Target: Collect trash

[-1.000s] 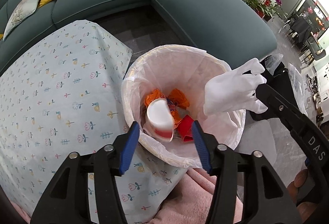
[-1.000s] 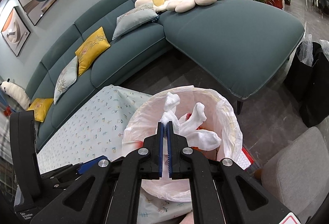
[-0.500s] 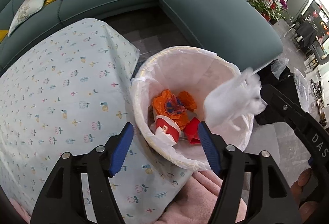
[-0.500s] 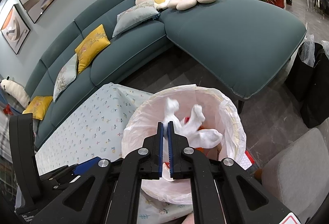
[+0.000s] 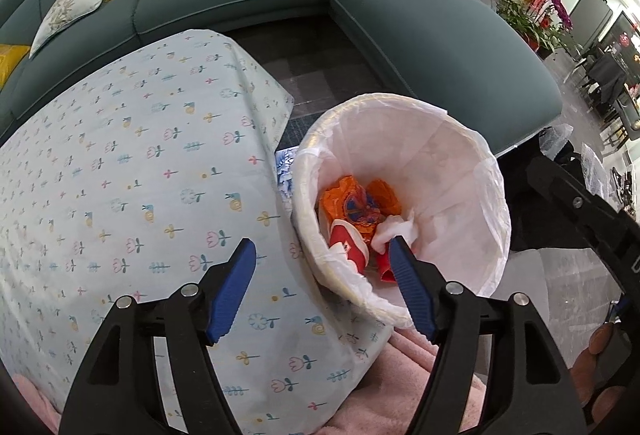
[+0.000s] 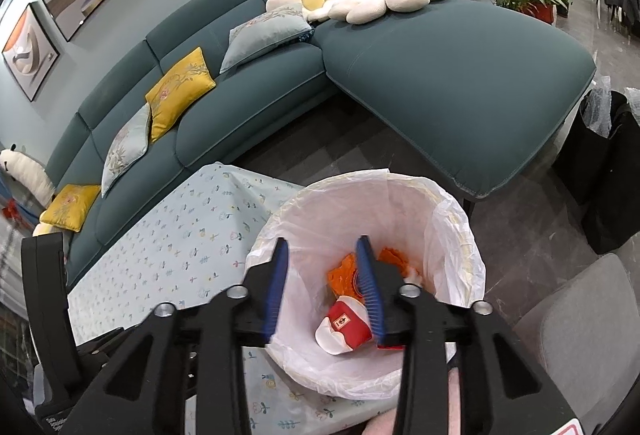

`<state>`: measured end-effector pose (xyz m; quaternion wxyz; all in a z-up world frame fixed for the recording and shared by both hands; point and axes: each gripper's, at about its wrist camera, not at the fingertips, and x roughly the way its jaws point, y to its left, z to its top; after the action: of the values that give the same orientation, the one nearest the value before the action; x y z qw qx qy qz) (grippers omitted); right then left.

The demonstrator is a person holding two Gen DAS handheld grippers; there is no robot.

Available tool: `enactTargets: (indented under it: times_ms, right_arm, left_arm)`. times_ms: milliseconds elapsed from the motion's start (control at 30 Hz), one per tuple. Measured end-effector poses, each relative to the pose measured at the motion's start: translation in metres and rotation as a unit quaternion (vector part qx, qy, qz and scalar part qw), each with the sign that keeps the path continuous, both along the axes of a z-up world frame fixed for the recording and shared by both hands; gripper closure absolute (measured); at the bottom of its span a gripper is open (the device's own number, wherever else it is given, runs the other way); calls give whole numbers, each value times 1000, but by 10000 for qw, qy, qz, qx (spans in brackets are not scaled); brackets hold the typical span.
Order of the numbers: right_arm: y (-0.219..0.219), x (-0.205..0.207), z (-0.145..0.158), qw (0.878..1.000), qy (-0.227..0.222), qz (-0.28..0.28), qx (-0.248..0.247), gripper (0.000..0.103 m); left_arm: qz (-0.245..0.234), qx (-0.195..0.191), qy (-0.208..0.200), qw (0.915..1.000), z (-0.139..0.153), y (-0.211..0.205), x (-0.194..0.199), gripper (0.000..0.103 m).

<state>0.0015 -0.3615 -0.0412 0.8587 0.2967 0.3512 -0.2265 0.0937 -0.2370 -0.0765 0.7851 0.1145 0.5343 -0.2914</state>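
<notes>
Now that the white glove (image 5: 394, 231) lies in the bin (image 5: 486, 171), crumpled among the orange wrapper (image 5: 352, 201) and the red-and-white cup (image 5: 348, 245), the right gripper (image 6: 324, 285) hangs above the bin mouth with its blue pads spread apart and nothing between them. A second ago those pads were pinched flat on the glove, which dangled over the liner with its fingers splayed; half a second ago it was still clamped and swinging. The left gripper (image 5: 320, 285) is also released and empty, as it was in both earlier views, but it has shifted toward the tablecloth (image 5: 132, 171), so the bin now sits to the right of its view rather than centred.

Everything in the bin looks light and easily crushed. The glove is soft and limp, likely thin and a little slick, so I judge a pinch on a bunched fold or the cuff holds better than one on a single finger. The cup seems to be thin paper that would buckle if squeezed across its body; its rim would be the safer hold. The wrapper is crinkly film that a pinch anywhere would take. In these views the tablecloth shows no further trash.
</notes>
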Motion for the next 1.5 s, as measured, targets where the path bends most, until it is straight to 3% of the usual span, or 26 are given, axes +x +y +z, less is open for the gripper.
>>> enactTargets:
  times_ms: [133,333,467,767,867,1067,1167,1500]
  right_arm:
    - [6,0,1,10000,54,45,-44,62]
    - [18,-1,5,9990,260,187,-311,51]
    - [30,-4,4,9975,426,310,-478,43]
    - [52,-12,-6,9931,765,461,-757,31]
    - [57,-14,-8,9919,824,439,-861,22]
    - [65,-17,-13,9911,874,449,-897,18]
    - [70,-21,-16,9904,861,463,-976,7]
    - [73,-26,-22,9889,958,523,-1012,7]
  left_arm:
    - [50,14,-30,10000,1,8,0,38]
    - [121,8,-73,9999,4,19,0,37]
    - [184,30,-161,9997,6,28,-2,28]
    - [295,194,-249,9991,1,51,-8,25]
    - [336,242,-254,9988,-2,59,-11,17]
    - [421,305,-278,9983,-7,71,-15,15]
    - [470,306,-297,9980,-8,75,-17,14]
    - [614,364,-356,9968,-12,82,-22,12]
